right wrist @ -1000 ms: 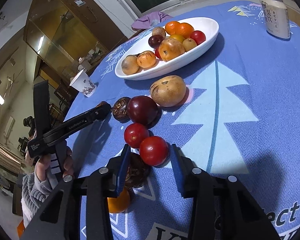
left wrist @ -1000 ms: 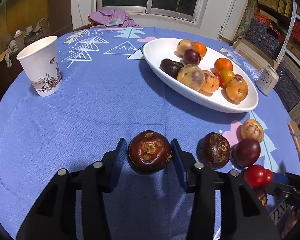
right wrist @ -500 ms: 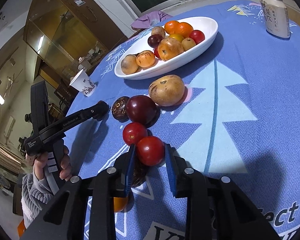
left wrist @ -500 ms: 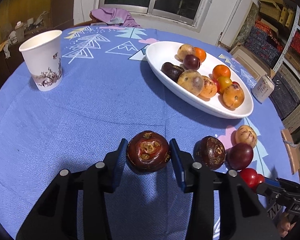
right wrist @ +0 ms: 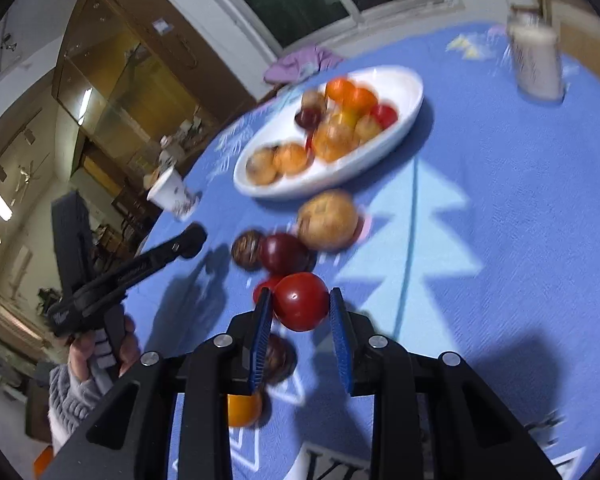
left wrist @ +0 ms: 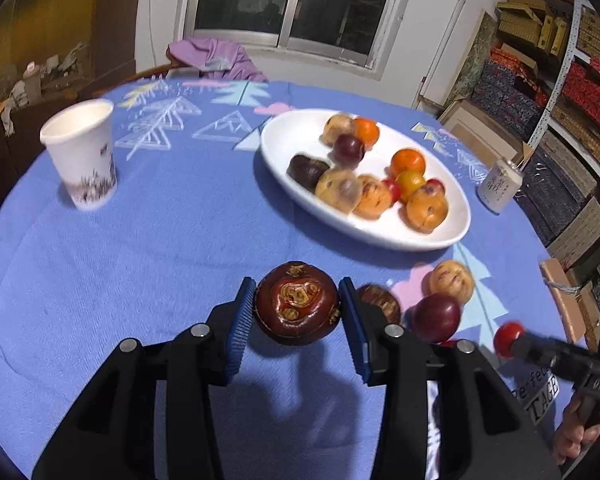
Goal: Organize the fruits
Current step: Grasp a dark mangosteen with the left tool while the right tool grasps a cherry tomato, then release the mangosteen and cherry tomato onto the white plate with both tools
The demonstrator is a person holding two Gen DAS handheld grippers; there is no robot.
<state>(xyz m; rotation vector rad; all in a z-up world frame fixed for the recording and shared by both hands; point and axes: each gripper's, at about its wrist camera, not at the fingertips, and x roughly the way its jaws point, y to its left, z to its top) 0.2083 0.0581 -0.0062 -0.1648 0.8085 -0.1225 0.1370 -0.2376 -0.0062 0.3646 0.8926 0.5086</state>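
Note:
My left gripper (left wrist: 298, 308) is shut on a dark brown mangosteen (left wrist: 296, 304) and holds it above the blue tablecloth. My right gripper (right wrist: 300, 308) is shut on a red tomato (right wrist: 301, 301), lifted off the cloth; it also shows in the left wrist view (left wrist: 507, 338). The white oval dish (left wrist: 452, 236) holds several fruits and lies beyond both grippers; in the right wrist view (right wrist: 414, 100) it is blurred. On the cloth lie a tan fruit (right wrist: 327, 220), a dark plum (right wrist: 283, 253), a brown mangosteen (right wrist: 246, 249) and another tomato (right wrist: 265, 285).
A paper cup (left wrist: 82, 156) stands at the left of the table. A drink can (left wrist: 500, 186) stands right of the dish. An orange fruit (right wrist: 244, 410) and a dark fruit (right wrist: 278, 358) lie under my right gripper. A chair with purple cloth (left wrist: 216, 58) is behind the table.
Both grippers have risen from the cloth with their fruit. The right gripper closed on the red tomato and lifted it. The views are now motion-blurred.

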